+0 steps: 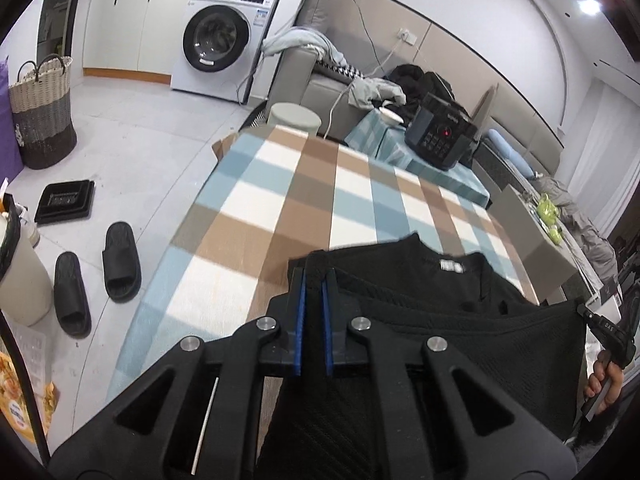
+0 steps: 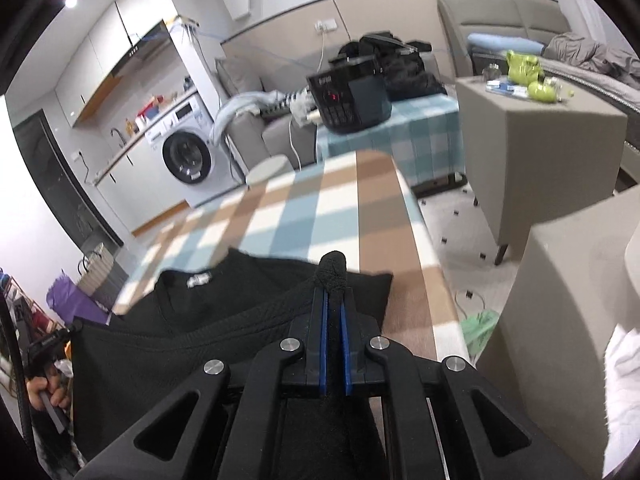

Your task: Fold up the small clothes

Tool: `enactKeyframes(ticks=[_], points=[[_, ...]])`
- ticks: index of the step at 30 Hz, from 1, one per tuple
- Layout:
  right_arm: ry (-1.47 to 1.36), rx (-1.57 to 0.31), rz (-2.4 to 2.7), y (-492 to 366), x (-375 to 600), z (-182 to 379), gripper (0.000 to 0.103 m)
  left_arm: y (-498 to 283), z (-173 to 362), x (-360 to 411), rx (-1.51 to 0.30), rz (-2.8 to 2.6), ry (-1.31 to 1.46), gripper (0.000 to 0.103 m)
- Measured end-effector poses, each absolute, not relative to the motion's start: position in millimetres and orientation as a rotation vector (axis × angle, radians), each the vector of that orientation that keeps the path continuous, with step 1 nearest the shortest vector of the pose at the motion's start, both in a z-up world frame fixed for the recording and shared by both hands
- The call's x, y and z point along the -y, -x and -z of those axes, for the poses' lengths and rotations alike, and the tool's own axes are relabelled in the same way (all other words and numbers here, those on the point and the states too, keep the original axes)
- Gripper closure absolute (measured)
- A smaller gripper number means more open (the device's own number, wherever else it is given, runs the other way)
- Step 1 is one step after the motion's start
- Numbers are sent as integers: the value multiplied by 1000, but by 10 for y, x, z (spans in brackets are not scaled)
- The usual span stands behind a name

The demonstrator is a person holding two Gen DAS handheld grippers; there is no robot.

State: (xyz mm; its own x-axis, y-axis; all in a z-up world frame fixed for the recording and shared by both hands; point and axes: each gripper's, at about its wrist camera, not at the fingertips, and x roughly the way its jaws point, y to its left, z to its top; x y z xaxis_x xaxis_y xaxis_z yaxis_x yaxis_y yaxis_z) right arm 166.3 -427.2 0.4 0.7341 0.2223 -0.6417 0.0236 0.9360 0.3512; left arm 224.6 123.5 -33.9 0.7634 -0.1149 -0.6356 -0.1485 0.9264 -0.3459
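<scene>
A small black knit top (image 1: 460,320) lies at the near end of the checked table (image 1: 304,200), white neck label up. My left gripper (image 1: 316,276) is shut on the top's left edge, cloth pinched between its blue pads. My right gripper (image 2: 334,292) is shut on the top's (image 2: 208,320) right edge, a bunch of fabric poking out past the fingertips. The cloth hangs stretched between the two grippers, lifted over the near part of the top. Each gripper shows at the far side of the other's view: the right one in the left wrist view (image 1: 608,332), the left one in the right wrist view (image 2: 52,344).
A black cooker (image 1: 440,136) sits on a teal-covered stand beyond the table. A grey side table (image 2: 536,140) with green items stands to the right, a grey seat (image 2: 576,320) near right. Slippers (image 1: 96,272), a black tray and a woven basket (image 1: 42,112) are on the floor left.
</scene>
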Motion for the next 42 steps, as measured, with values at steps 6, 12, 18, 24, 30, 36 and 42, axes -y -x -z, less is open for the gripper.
enactKeyframes(ticks=[6,12,18,24,30,36,42], points=[[-404,-739,-58,-1969,4310,15,98,-2574,276,-1357,-702,-31,414,98],[-400,-765,1,-2341,4194,189,98,-2953,521,-1378,-764,-62,402,98],[-371,-886,42,-2543,4163,447,83,-3098,850,-1377,-879,-113,393,88],[-447,-936,-6,-2062,4353,444,66,-2690,780,-1401,-871,-149,401,53],[-503,-999,-32,-1144,4511,501,59,-1993,669,-1308,-874,-152,408,40],[-548,-1027,-94,-332,4472,552,45,-1295,713,-1048,-901,-98,384,24],[-570,-1020,-158,19,4322,668,44,-834,900,-889,-944,-74,407,23]])
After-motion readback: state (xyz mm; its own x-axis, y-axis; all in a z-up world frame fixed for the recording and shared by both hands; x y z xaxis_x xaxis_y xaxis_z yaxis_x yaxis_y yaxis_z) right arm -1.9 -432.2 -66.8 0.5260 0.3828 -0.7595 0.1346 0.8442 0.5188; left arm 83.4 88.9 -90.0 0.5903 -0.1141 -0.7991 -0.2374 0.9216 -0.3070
